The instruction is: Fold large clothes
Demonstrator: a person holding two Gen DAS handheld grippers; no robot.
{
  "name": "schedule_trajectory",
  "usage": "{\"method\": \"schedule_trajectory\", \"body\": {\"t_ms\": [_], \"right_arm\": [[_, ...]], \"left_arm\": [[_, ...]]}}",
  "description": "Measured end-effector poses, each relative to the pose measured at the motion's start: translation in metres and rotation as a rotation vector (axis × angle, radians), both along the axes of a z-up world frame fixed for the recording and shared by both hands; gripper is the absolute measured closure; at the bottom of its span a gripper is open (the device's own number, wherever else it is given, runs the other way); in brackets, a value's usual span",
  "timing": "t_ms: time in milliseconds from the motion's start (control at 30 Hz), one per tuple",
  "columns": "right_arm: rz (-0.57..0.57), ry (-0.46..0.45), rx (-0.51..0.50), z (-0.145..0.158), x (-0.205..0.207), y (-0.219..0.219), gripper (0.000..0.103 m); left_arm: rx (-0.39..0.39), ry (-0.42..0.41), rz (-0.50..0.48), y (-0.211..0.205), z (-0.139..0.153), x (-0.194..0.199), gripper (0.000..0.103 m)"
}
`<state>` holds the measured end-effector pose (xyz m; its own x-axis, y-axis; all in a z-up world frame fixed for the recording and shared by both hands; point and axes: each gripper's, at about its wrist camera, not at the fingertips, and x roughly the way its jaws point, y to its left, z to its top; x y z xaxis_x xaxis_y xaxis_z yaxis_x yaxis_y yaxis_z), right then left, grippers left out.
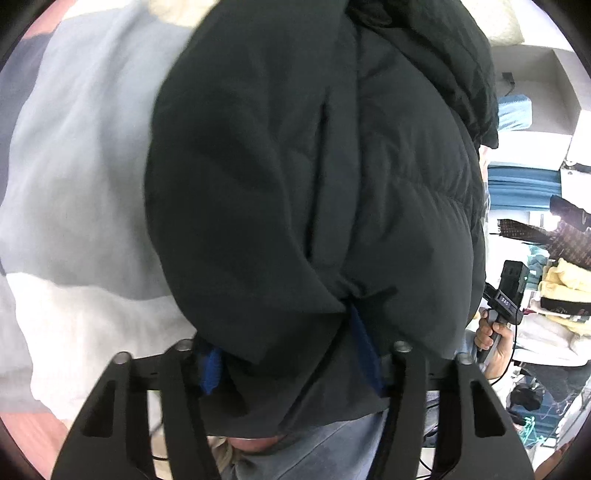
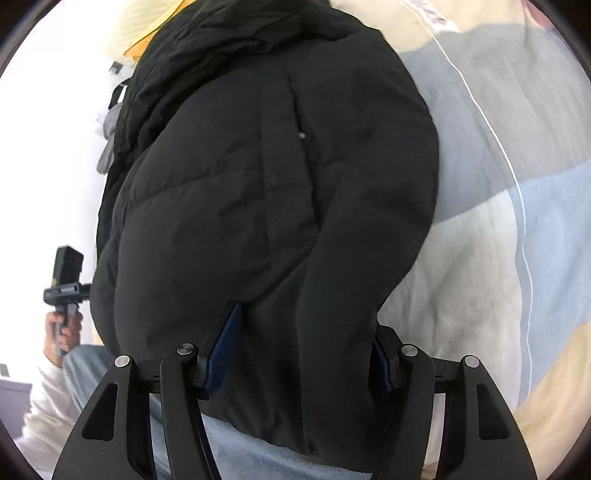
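A large black puffer jacket (image 1: 295, 166) fills the left wrist view and hangs lifted above a patchwork bedspread (image 1: 74, 147). My left gripper (image 1: 291, 354) is shut on a bunched edge of the jacket, whose fabric drapes over the blue pads (image 1: 210, 369). In the right wrist view the same jacket (image 2: 258, 184) hangs from my right gripper (image 2: 306, 354), which is shut on its lower hem between the blue pads (image 2: 225, 354). The right gripper also shows at the right edge of the left wrist view (image 1: 498, 306), held in a hand. The left gripper and its hand show at the left of the right wrist view (image 2: 64, 288).
The grey, white, blue and tan bedspread (image 2: 517, 184) lies under the jacket. A cream pillow (image 2: 147, 22) sits at the bed's far end. Stacked clothes and towels (image 1: 561, 291) stand at the right. The person's jeans (image 2: 258, 454) are below.
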<state>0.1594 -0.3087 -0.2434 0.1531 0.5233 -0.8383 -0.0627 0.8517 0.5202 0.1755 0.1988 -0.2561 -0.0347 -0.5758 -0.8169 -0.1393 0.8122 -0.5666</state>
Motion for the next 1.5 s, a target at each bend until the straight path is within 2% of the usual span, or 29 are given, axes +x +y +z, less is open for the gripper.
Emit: {"method": "schedule_trajectory", "body": {"t_ms": [167, 400, 600, 700, 767, 867, 967, 1133, 1233, 1367, 1500], "right_arm": [[0.008, -0.013, -0.012, -0.002, -0.001, 0.001, 0.042], [-0.005, 0.001, 0.023, -0.007, 0.0, -0.008, 0.042], [-0.024, 0.005, 0.07, -0.01, 0.002, -0.013, 0.042], [-0.044, 0.009, 0.091, -0.014, 0.005, -0.015, 0.042], [-0.07, -0.002, 0.142, -0.012, 0.005, -0.021, 0.042], [-0.103, -0.032, 0.215, -0.008, 0.003, -0.027, 0.049], [-0.113, -0.066, 0.262, -0.003, 0.001, -0.028, 0.062], [-0.095, -0.123, 0.279, 0.007, -0.003, -0.023, 0.085], [-0.089, -0.177, 0.288, 0.02, -0.007, -0.019, 0.091], [-0.13, -0.244, 0.336, 0.037, -0.014, -0.033, 0.093], [-0.166, -0.293, 0.434, 0.056, -0.019, -0.047, 0.095]], "left_arm": [[0.01, 0.011, 0.003, -0.004, -0.002, 0.005, 0.057], [-0.011, 0.04, 0.043, 0.004, -0.008, 0.005, 0.063], [0.003, 0.048, 0.033, 0.008, -0.009, 0.003, 0.066], [-0.004, 0.05, 0.041, 0.012, -0.007, 0.001, 0.071], [-0.01, 0.052, 0.05, 0.014, -0.007, 0.001, 0.074], [-0.017, 0.052, 0.053, 0.016, -0.006, -0.001, 0.079], [-0.015, 0.042, 0.042, 0.016, -0.003, 0.0, 0.084], [0.039, -0.014, -0.025, -0.002, 0.014, 0.003, 0.09], [0.02, -0.061, -0.005, -0.005, 0.03, 0.0, 0.093], [-0.031, -0.167, 0.072, 0.002, 0.062, -0.01, 0.096], [-0.15, -0.277, 0.21, 0.032, 0.099, -0.026, 0.098]]}}
